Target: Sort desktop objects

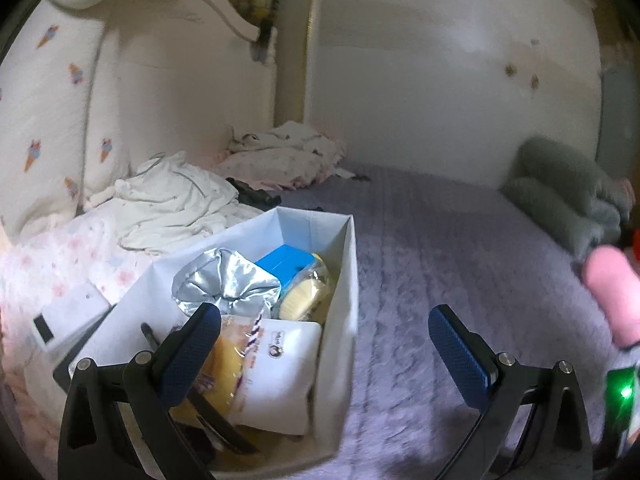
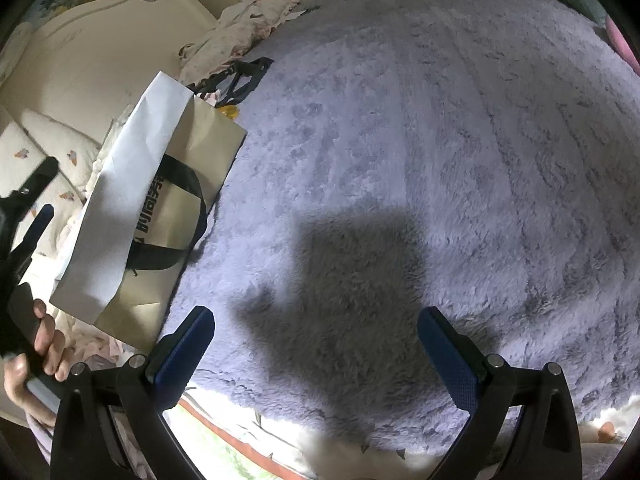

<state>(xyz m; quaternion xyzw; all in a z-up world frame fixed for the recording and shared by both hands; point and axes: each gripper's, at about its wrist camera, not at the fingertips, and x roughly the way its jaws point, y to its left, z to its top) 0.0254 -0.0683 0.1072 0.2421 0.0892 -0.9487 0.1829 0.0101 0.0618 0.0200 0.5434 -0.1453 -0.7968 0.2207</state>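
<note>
A white open paper bag (image 1: pixel 340 280) stands on a lilac fluffy blanket (image 1: pixel 460 260). It holds a crumpled silver foil pack (image 1: pixel 224 284), a blue box (image 1: pixel 288 264), a round yellow item (image 1: pixel 304 300), a white pouch (image 1: pixel 280 372) and a yellow snack pack (image 1: pixel 224 364). My left gripper (image 1: pixel 324 344) is open and empty, its left finger over the bag's near end. In the right wrist view the bag (image 2: pixel 136 208) shows its outer side with black handles at the left. My right gripper (image 2: pixel 316 348) is open and empty above the blanket (image 2: pixel 440 160).
Crumpled white clothes (image 1: pixel 176 200) and a pillow with an ice-cream print (image 1: pixel 44 128) lie behind the bag. A grey plush (image 1: pixel 568 196) and a pink object (image 1: pixel 612 292) lie at the right. The other hand-held gripper (image 2: pixel 28 208) shows at the left edge.
</note>
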